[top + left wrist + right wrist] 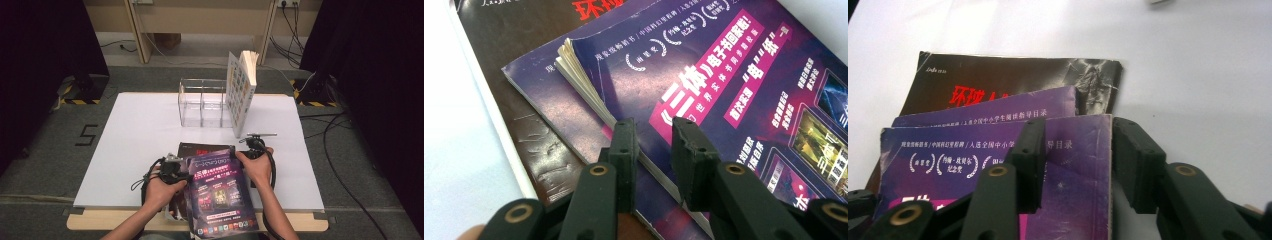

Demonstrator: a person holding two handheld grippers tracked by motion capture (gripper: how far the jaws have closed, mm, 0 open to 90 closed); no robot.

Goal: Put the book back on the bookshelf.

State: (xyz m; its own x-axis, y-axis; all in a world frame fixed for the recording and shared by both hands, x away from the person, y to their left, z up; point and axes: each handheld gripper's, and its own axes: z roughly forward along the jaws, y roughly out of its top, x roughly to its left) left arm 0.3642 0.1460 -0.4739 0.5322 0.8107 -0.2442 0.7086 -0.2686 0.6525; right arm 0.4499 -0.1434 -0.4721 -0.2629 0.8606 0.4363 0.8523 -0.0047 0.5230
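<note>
High view, near edge of white table [140, 130]: stack of softcover books, three counted. Top item, purple book [220, 192], lies partly overhanging the table's near edge, tilted up off the stack between both grippers. Beneath it a second purple book [998, 107] of like cover, and at the bottom a dark book with red lettering [998, 75].

Handling, top purple book: judged light to middling, a paperback with a glossy cover, likely slippery against the pads; block of pages flexes and will sag or fan if held at one corner only. Cover shows scuffs; not fragile, though corners may crease. Best hold: along opposite edges, close to the spine on one side and the fore-edge on the other, both jaws pinching the full thickness.

Left gripper [651, 137]: jaws straddle the page edge of the top purple book, one under, one over the cover; pads appear to press on it. Right gripper [1075, 150]: jaws stand apart either side of the book's right edge, a gap visible at the outer jaw; not clamped.

Further stock, far half of table: one clear acrylic organiser [202, 102], three compartments counted, unfilled; one thick white-covered book [241, 90] standing upright, leaning against the organiser's right end.

Totals: books four; organisers one; grippers two.
</note>
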